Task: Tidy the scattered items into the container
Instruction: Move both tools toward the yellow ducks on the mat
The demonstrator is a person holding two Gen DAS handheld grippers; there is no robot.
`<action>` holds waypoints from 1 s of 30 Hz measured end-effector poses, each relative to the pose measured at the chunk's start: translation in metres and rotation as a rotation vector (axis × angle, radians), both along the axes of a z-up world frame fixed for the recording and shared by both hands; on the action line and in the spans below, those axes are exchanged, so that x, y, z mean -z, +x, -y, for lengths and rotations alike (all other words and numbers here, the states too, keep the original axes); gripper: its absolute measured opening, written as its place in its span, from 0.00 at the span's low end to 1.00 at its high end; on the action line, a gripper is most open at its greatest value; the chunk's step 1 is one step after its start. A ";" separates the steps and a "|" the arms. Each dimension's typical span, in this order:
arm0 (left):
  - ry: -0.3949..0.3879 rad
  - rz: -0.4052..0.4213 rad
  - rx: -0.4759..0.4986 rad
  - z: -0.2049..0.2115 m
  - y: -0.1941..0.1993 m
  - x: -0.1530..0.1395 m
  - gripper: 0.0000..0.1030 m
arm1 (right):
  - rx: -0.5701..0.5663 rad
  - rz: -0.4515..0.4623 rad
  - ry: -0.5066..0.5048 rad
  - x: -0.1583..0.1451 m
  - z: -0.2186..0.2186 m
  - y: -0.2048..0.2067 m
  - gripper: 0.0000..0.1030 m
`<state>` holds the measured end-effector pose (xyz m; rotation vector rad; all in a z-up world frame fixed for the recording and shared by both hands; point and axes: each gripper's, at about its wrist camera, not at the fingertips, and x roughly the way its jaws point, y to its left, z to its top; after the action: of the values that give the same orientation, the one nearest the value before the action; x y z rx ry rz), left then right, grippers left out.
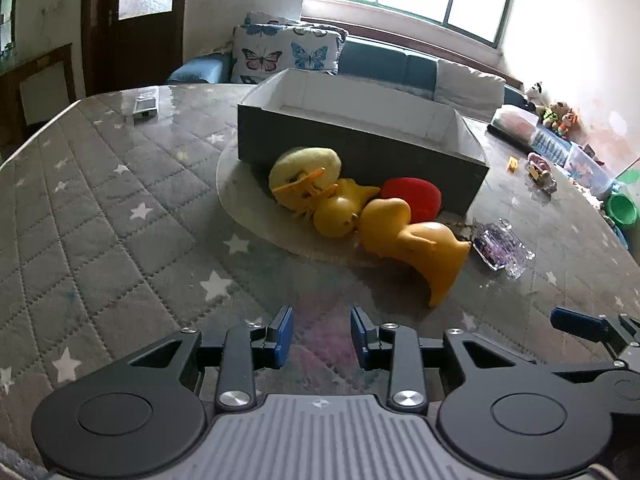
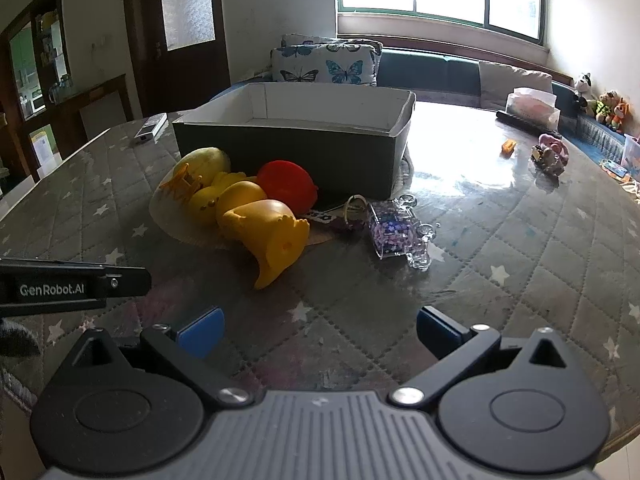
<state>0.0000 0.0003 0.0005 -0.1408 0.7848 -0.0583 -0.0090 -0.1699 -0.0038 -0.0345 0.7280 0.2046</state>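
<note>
On the quilted, star-patterned desk (image 1: 120, 208), in front of the dark open box (image 1: 360, 148) with its white inside, the scattered items lie in a tight heap on a pale round mat (image 1: 248, 200), and none is in the box yet. Leftmost is a pale green mango-like fruit (image 1: 304, 164), seemingly a light hollow toy with a smooth, rounded skin that could slip from flat pads; a hold across its narrow middle looks safest. An orange hair clip (image 1: 304, 188) rests against it, thin, springy and light, best pinched across its body rather than its teeth. Next lie two yellow rubber ducks: the smaller duck (image 1: 340, 212) touching the fruit, the larger duck (image 1: 416, 240) tipped on its side nearest the cameras. Both probably squash under pressure, so the neck or the base edge gives a firmer hold than the round belly. Behind them, against the box wall, sits a red toy fruit (image 1: 412, 198), smooth and rounded. Just right of the ducks lies a clear glittery case (image 1: 500, 246) with a key ring (image 2: 354, 206) beside it; the case looks hard, slick and possibly brittle, so it wants a gentle hold across its flat sides. The left claw (image 1: 322, 338) hovers short of the heap, slightly parted and empty; the right claw (image 2: 320, 330) is spread wide, also empty.
</note>
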 end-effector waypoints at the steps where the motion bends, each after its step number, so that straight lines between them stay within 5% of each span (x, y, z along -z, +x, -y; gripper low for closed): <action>1: 0.000 0.005 -0.001 0.000 0.000 -0.001 0.33 | 0.001 0.001 -0.002 0.000 0.000 0.000 1.00; 30: 0.095 -0.017 0.001 0.014 0.002 0.000 0.34 | -0.005 -0.039 -0.007 0.007 -0.006 0.004 1.00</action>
<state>0.0016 -0.0141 0.0002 -0.0512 0.8032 -0.0206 -0.0048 -0.1639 -0.0103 -0.0396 0.7678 0.2081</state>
